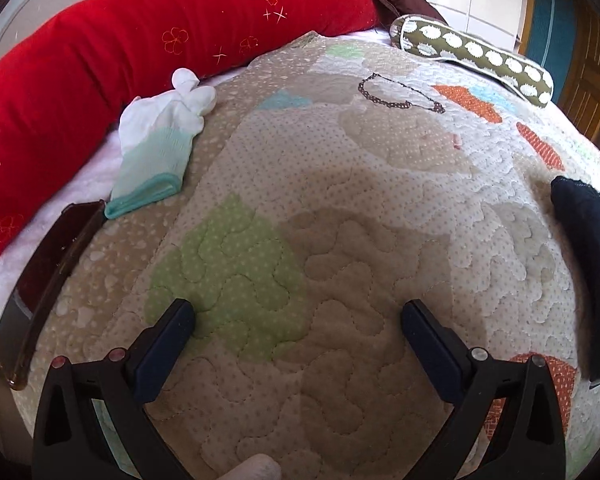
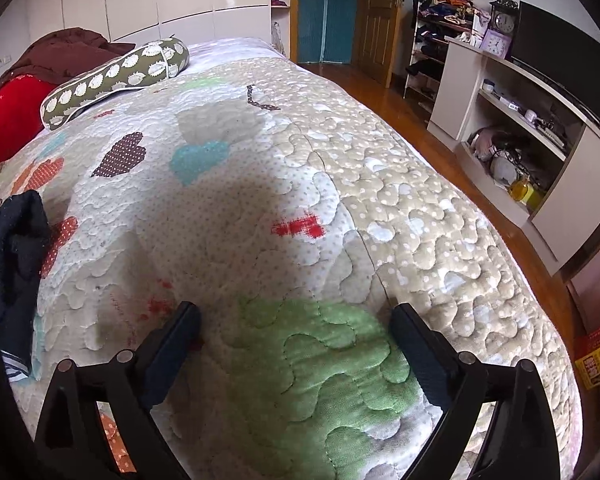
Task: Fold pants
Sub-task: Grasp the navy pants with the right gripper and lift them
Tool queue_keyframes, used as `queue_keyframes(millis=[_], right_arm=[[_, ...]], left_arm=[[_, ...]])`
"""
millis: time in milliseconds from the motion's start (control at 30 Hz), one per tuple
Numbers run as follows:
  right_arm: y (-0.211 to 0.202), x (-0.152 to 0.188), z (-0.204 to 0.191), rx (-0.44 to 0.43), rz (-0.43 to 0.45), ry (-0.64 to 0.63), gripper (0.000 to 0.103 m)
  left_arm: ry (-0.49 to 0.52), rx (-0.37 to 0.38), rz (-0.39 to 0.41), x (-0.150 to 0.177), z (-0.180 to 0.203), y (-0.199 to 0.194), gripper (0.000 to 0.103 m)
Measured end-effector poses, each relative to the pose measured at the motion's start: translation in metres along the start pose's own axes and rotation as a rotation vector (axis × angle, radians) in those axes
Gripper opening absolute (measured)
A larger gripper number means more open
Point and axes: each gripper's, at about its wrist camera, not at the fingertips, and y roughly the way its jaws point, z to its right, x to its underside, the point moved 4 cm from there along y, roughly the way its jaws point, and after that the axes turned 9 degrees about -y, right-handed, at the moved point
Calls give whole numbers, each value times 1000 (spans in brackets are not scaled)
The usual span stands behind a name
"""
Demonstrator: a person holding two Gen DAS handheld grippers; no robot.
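- Two sets of fingers are held above a quilted bed cover (image 1: 340, 208), both spread wide with nothing between them: the left gripper (image 1: 298, 320) over a green and beige patch, the right gripper (image 2: 296, 320) over a green patch near the bed's edge.
- Wide bare quilt is left ahead of each gripper; in the right view the bed's edge drops to a wooden floor (image 2: 412, 120), with a shelf unit (image 2: 520, 132) beyond it.
- The quilt is padded, stitched in wavy lines and dotted, with coloured patches.
- A long red velvety bolster (image 1: 140, 40) bounds the far left side, and an olive patterned roll pillow (image 1: 472, 52) lies near the head of the bed.
- A small white and mint garment (image 1: 160, 140) lies folded beside the bolster.
- The pants (image 1: 584, 272) are seen as a dark navy crumpled heap between the two grippers, at the right edge of the left view and the left edge of the right view; only part of them is visible.
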Motion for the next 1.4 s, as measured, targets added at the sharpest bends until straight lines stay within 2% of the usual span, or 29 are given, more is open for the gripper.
queue_keyframes(millis=[100,300,1133,1400], right_arm=[[2,0,4,-39,2,26,99],[3,0,0,-27,-2,17,100],[3,0,1,-25,-1,16,100],[3,0,1,-25,-1,16,100]], left_arm=[[-23,42,3,0,-4,0,103],[-21,47,13,0,-3,1,103],[-184,305,66,-5,-30,-8,103],[-213,360,82,-6,-34,-11,103]])
